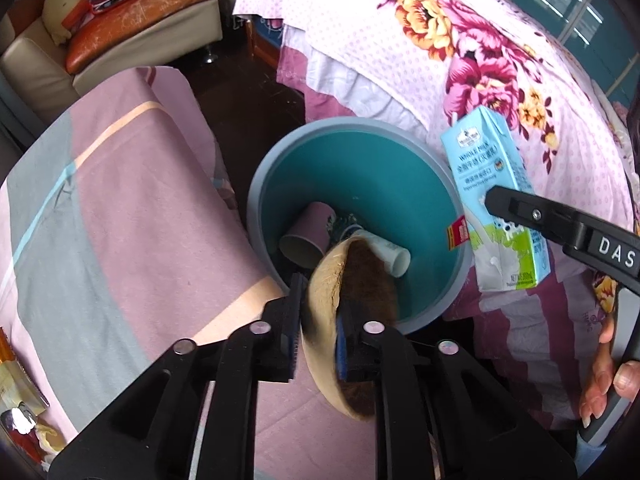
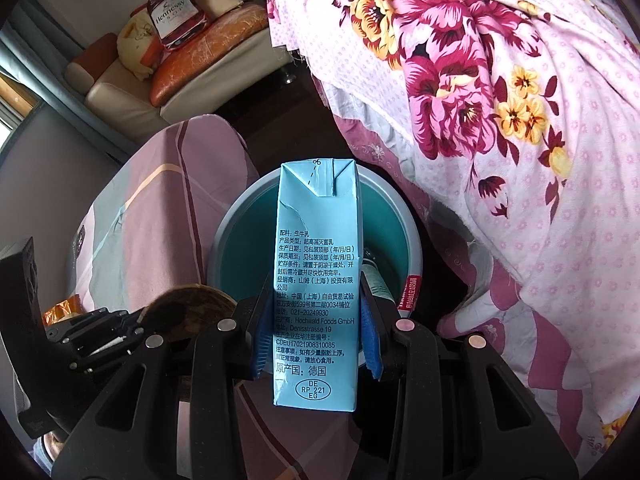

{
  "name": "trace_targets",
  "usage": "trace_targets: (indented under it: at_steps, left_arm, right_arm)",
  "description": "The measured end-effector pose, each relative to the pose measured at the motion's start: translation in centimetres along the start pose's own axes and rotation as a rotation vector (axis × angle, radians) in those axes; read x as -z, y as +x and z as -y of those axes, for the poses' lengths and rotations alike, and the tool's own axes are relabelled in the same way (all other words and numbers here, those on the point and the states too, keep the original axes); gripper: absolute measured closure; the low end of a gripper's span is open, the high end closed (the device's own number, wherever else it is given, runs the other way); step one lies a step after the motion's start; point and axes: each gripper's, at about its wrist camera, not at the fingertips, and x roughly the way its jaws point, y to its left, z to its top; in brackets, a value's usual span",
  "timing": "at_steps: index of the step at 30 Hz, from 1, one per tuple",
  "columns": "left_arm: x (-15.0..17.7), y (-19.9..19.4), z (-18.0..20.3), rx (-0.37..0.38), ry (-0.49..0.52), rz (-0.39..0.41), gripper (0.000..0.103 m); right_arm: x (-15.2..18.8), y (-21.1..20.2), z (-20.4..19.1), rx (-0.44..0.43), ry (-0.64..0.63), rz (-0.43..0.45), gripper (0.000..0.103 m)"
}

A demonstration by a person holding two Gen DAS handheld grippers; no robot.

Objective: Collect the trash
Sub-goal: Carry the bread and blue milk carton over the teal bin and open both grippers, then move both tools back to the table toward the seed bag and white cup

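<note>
A grey bin (image 1: 276, 160) with a teal inside stands on the dark floor; a purple paper cup (image 1: 308, 232) and a white tube (image 1: 390, 254) lie in it. My left gripper (image 1: 320, 300) hangs over the bin's near rim. A tan and brown coconut shell (image 1: 332, 280) stands between its jaws, looking blurred, and the pads do not press on it. My right gripper (image 2: 316, 280) is shut on a light blue milk carton (image 2: 316, 240), held upright above the bin (image 2: 416, 240). In the left wrist view the carton (image 1: 492, 168) hovers at the bin's right edge. The shell (image 2: 188, 300) shows at lower left in the right wrist view.
A pink and grey striped cloth (image 1: 120, 200) covers a surface left of the bin. Floral bedding (image 1: 480, 60) drapes down on the right. A sofa with orange cushions (image 1: 140, 20) stands behind. A person's hand (image 1: 604, 376) grips the right handle. Wrappers (image 1: 16, 400) lie at lower left.
</note>
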Motion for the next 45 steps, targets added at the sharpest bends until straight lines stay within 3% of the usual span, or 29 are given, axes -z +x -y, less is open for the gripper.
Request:
trace_targets:
  at_steps: [9, 11, 17, 27, 28, 30, 33, 45]
  left_arm:
    - [0.3, -0.4, -0.2, 0.006, 0.002, 0.004, 0.067]
    - [0.6, -0.8, -0.5, 0.003, -0.005, 0.010, 0.049]
    - [1.4, -2.2, -0.9, -0.010, -0.010, 0.039, 0.026]
    - [2.3, -3.0, -1.6, -0.005, -0.028, 0.041, 0.019]
    - [2.3, -3.0, -1.7, -0.003, -0.030, 0.041, 0.018]
    - [2.4, -3.2, -1.9, 0.003, -0.037, 0.042, 0.018]
    - [2.6, -3.3, -2.1, 0.007, -0.045, 0.045, 0.018]
    - [5.0, -5.7, -4.0, 0.014, -0.076, 0.071, 0.014]
  right_arm:
    - [-0.1, 0.5, -0.2, 0.001, -0.005, -0.012, 0.068]
    - [-0.1, 0.5, -0.2, 0.002, -0.007, -0.014, 0.068]
    - [0.0, 1.0, -0.4, 0.002, -0.009, -0.025, 0.068]
    - [-0.1, 1.4, -1.0, 0.013, -0.014, -0.040, 0.066]
    - [-0.1, 1.4, -1.1, 0.010, -0.012, -0.044, 0.064]
    - [-0.2, 1.3, -1.3, 0.013, -0.012, -0.042, 0.048]
    - [-0.1, 1.1, -1.7, 0.022, -0.015, -0.035, 0.036]
    - [1.0, -0.5, -3.6, 0.037, -0.044, -0.044, 0.027]
